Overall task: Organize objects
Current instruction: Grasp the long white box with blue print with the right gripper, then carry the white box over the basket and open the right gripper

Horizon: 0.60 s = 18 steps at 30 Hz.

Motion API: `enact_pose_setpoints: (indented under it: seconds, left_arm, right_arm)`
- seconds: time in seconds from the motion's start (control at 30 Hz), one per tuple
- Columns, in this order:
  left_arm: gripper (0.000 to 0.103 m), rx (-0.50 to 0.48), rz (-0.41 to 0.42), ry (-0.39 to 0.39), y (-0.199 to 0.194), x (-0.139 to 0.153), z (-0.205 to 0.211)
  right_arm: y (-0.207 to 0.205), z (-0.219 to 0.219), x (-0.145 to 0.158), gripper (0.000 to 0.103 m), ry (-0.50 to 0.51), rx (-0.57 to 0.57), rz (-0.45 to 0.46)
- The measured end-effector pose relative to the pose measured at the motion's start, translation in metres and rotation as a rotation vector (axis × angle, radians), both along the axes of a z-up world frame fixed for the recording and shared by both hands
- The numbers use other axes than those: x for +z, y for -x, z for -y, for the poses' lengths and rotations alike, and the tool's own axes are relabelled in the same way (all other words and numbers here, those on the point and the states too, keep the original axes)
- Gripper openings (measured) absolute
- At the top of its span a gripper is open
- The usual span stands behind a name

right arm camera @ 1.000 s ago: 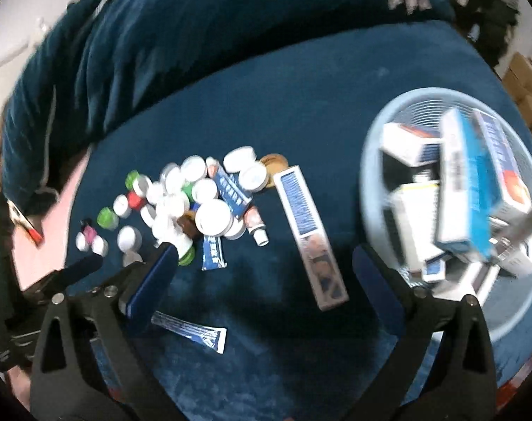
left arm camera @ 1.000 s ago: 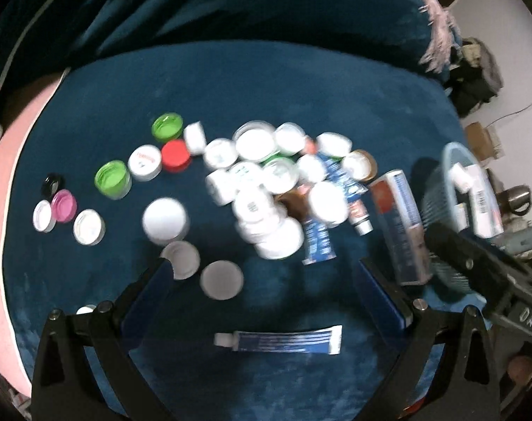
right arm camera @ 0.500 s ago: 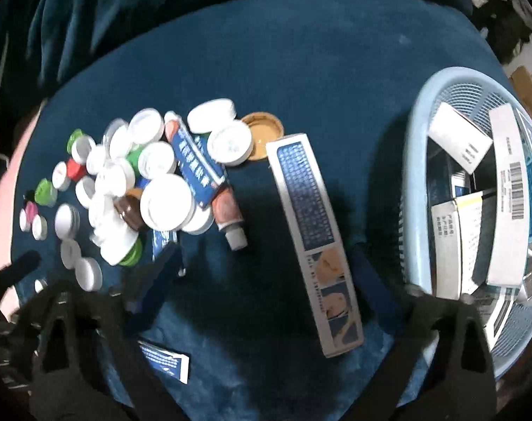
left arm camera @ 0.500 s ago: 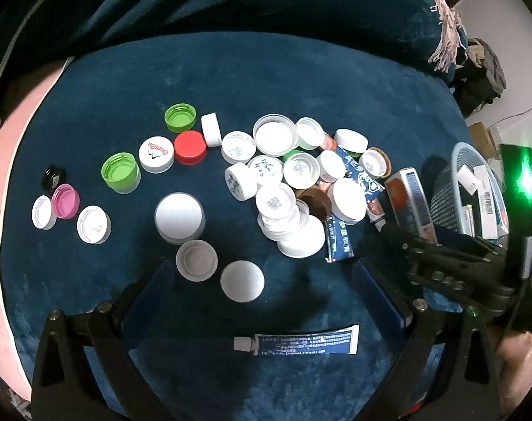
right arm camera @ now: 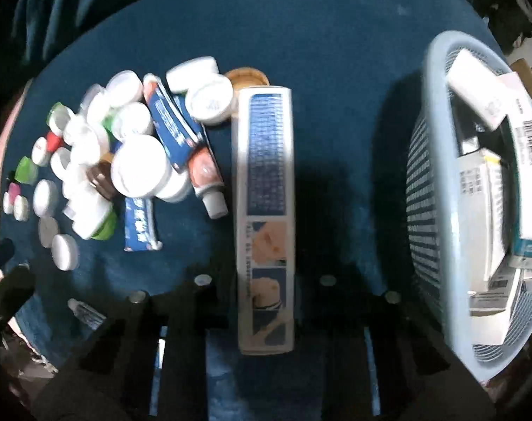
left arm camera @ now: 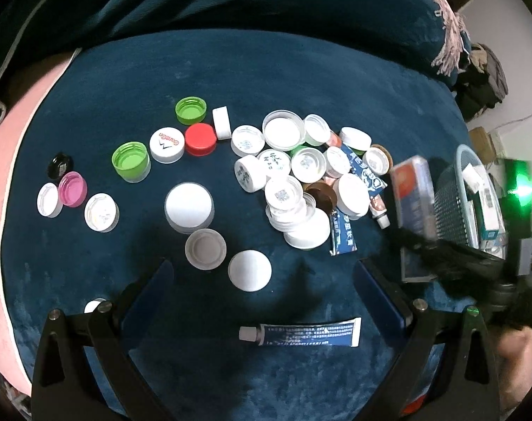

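Your right gripper (right arm camera: 266,301) dropped over the long blue-and-white box (right arm camera: 264,189) and its jaws had just been closing; they pinched the box's near end from both sides. That box lay on the blue cushion (right arm camera: 336,70), between the pile of bottle caps (right arm camera: 139,172) and the light-blue basket (right arm camera: 438,182) at the cushion's right edge. Your left gripper (left arm camera: 262,270) hovered with fingers spread wide, nothing between them, above the tube (left arm camera: 301,331).
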<state>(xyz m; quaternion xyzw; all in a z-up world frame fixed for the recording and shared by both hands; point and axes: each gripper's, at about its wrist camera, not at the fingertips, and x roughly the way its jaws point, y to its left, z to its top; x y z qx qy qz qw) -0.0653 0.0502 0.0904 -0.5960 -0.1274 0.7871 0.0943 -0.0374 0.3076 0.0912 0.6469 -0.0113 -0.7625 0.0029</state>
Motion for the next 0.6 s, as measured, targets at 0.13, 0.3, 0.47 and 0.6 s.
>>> enact_pose_setpoints:
  seconds: [0.13,0.3,0.47,0.6]
  left_arm:
    - [0.102,0.012,-0.002,-0.026,0.0,0.003,-0.002]
    - [0.102,-0.02,0.001,-0.03,-0.004,0.004,-0.008]
    - [0.102,-0.033,0.005,-0.018,-0.005,0.001,-0.009]
    - [0.102,-0.029,0.016,-0.02,-0.005,-0.002,-0.007]
  right_arm:
    - [-0.005,-0.018,0.049,0.024,0.182,-0.067,-0.15]
    - [-0.016,-0.076,0.111,0.025,0.188,-0.266,-0.362]
    - [-0.046,-0.145,0.137,0.025,-0.089,-0.548,-0.444]
    - [-0.051,-0.168,0.133,0.025,-0.257,-0.646,-0.383]
